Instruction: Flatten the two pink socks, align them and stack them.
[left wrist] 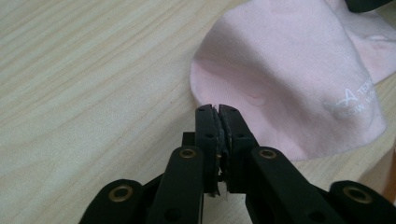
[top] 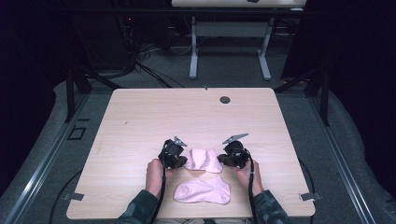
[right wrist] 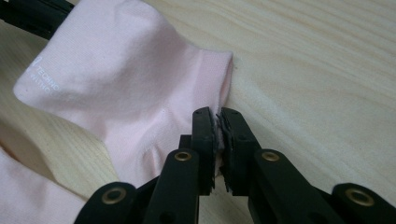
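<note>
**A:** Closest to the camera in the high view is a pink sock (top: 202, 191) lying flat at the near edge of the wooden table (top: 140, 116), between the person's forearms. What about the second one?

**B:** The other pink sock (top: 203, 160) sits just past it, stretched between the two claws. Left gripper (top: 174, 156) is on its left edge, right gripper (top: 233, 155) on its right.

**A:** Claws together or apart?

**B:** Both pinched together on fabric. In the left gripper view the jaws are clamped on the sock's rounded edge, white lettering (left wrist: 357, 98) off to the side. In the right gripper view the jaws are squeezed on its hem, pink showing between them.
</note>
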Tool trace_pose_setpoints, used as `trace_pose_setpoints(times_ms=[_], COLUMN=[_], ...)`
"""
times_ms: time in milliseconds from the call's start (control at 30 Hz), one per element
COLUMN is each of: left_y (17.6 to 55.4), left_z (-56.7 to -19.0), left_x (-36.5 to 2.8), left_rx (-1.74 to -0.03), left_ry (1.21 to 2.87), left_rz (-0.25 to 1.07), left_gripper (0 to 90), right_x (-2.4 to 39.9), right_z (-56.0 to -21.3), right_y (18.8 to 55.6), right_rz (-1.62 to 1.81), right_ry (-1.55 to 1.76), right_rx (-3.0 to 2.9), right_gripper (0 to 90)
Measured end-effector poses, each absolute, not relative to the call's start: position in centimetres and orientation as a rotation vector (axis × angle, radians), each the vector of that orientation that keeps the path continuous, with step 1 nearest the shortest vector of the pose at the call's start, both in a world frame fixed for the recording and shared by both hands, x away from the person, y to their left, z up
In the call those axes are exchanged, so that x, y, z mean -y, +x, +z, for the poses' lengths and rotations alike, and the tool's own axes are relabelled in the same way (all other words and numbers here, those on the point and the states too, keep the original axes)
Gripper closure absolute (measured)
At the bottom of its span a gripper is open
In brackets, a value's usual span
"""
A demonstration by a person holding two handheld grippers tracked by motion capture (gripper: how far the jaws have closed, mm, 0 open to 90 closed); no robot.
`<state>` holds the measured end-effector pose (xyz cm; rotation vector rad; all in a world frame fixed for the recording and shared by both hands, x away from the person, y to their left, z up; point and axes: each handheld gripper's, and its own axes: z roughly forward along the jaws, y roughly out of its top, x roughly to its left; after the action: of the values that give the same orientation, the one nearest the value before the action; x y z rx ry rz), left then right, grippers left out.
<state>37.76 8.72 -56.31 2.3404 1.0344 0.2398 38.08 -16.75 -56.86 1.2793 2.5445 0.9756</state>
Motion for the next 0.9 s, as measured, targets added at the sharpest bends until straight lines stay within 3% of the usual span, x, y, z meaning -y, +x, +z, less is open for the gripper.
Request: trace_pose_setpoints(times_ms=[567, 667, 733, 900], left_y=[35.8, 35.7, 35.6, 35.6], left_z=[-56.1, -55.9, -55.6, -54.9], left_x=[-11.5, -11.9, -12.3, -13.4], left_rx=[-1.087, -1.119, -1.137, -1.164], left_ry=[2.266, 2.263, 2.248, 2.193], left_rz=[0.211, 0.205, 0.213, 0.223], left_gripper=[88.2, 75.1, 62.2, 44.0], right_x=[18.1, 18.0, 18.2, 18.7], right_z=[-56.4, -56.7, -56.6, -56.2], right_y=[38.1, 38.2, 38.3, 38.1], right_rz=[0.944, 0.926, 0.921, 0.980], right_ry=[1.300, 1.289, 1.283, 1.281], right_rx=[-2.513, -2.521, -2.523, -2.509], right_gripper=[85.1, 82.6, 75.7, 61.4])
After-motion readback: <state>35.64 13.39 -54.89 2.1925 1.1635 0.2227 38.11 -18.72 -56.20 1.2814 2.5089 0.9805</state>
